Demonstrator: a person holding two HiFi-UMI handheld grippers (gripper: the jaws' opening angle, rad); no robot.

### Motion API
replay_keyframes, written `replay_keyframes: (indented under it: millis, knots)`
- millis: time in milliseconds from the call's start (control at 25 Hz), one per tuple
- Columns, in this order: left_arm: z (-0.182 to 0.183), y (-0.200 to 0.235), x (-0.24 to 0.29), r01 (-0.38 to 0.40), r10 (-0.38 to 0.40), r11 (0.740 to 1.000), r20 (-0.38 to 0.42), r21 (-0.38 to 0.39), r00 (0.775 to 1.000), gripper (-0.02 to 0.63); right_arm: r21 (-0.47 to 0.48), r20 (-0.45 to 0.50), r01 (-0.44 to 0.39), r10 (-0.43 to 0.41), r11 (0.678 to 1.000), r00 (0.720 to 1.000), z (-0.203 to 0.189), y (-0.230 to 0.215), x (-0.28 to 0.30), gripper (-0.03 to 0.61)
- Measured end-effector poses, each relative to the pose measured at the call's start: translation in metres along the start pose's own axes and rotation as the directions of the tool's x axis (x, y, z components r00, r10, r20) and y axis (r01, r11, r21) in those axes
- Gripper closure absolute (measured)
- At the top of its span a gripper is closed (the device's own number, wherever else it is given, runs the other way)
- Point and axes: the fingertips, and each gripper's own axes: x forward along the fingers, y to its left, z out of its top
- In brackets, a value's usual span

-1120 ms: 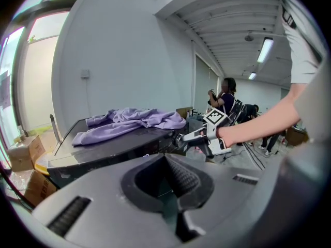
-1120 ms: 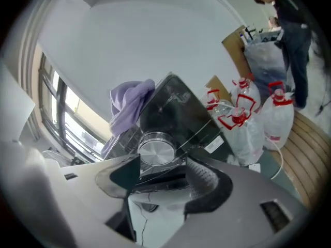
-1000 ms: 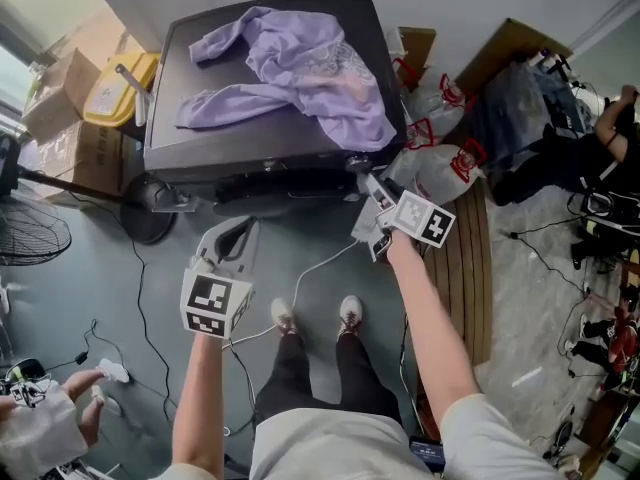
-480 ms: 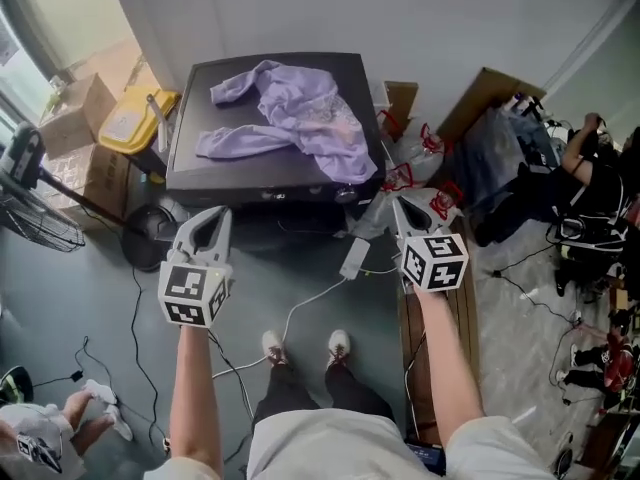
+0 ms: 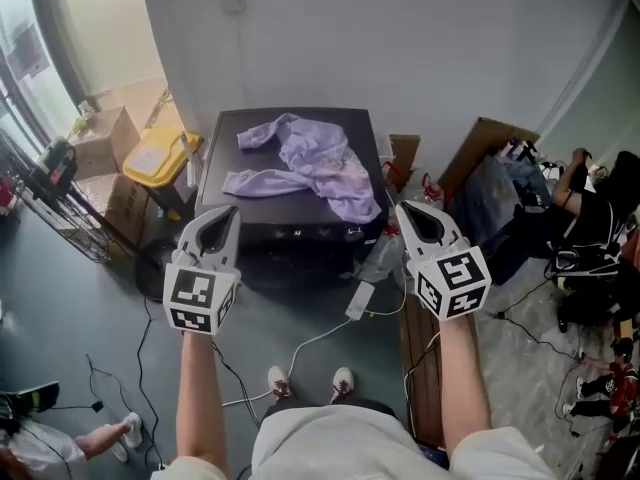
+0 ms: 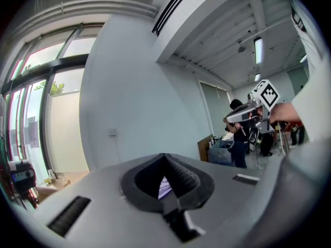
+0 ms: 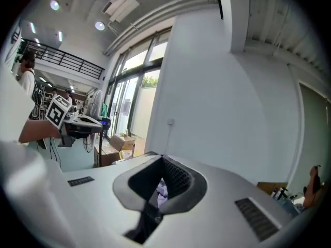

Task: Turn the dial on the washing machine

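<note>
The dark washing machine (image 5: pixel 222 175) stands against the wall with a purple garment (image 5: pixel 318 168) spread over its lid. Its front control strip (image 5: pixel 300 233) faces me, and the dial is too small to pick out. Both grippers are held up side by side, short of the machine and touching nothing. My left gripper (image 5: pixel 228 212) is shut and empty, its jaw tips (image 6: pixel 164 157) meeting in a point. My right gripper (image 5: pixel 406 209) is also shut and empty, tips together (image 7: pixel 163 159). Each gripper view shows only a sliver of purple cloth between the jaws.
A white power adapter (image 5: pixel 358 300) with a cable lies on the floor before the machine. A yellow bin (image 5: pixel 163 155) and cardboard boxes (image 5: pixel 103 140) stand to its left, a wire rack (image 5: pixel 55 193) farther left. Bags, cardboard (image 5: pixel 482 146) and a person (image 5: pixel 600 183) are at the right.
The right gripper has left the machine's front right corner, shut and pulled back. The view has backed off, and both grippers now hang level in front of the machine.
</note>
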Motion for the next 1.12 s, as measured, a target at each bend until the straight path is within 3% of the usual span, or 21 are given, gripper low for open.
replay_keyframes:
  millis: [440,1120]
  knots:
    - [0.071,0.005,-0.031,0.016,-0.027,0.992,0.09,0.127,0.996,0.604,-0.087,0.102,-0.047,0.055,0.995,0.993,0.069,0.028,-0.018,0.565]
    - [0.068,0.001,-0.04,0.022,-0.034,0.992,0.091,0.124,0.995,0.604,-0.104,0.103,-0.087,0.097,0.991,0.99,0.067,0.043,-0.013,0.565]
